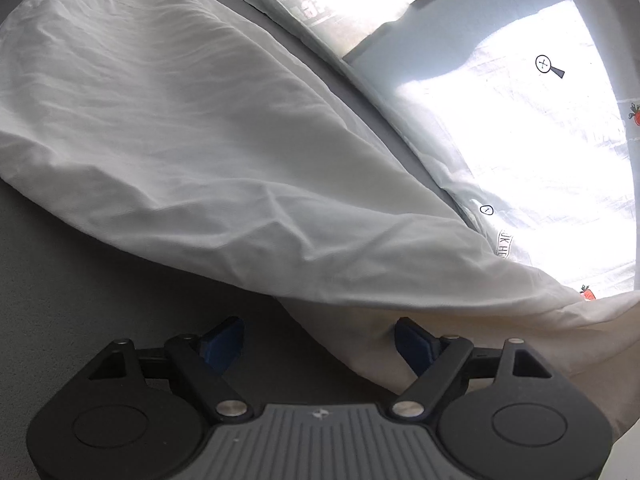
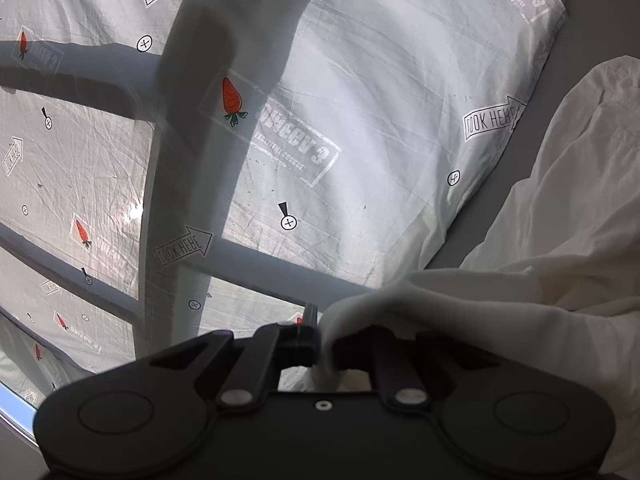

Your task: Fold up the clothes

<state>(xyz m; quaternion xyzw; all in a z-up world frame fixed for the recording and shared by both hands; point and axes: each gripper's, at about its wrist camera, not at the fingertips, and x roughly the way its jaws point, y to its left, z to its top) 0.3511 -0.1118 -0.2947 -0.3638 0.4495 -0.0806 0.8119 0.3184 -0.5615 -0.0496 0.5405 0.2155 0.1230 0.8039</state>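
A white garment [image 1: 192,140] lies spread over a grey surface [image 1: 48,280] and fills most of the left wrist view. My left gripper [image 1: 320,344] hangs over its near edge with the jaws wide apart; a flap of the cloth sits between the blue pads [image 1: 224,344], which do not press on it. In the right wrist view the same white garment [image 2: 560,232] bunches up at the right, and my right gripper [image 2: 324,344] is shut on a fold of it, lifted above the bed.
A pale bed sheet [image 2: 360,100] printed with carrots and "LOOK HERE" arrows lies beyond the garment, crossed by window-frame shadows. Sunlight washes out the sheet [image 1: 520,160] at the right of the left wrist view.
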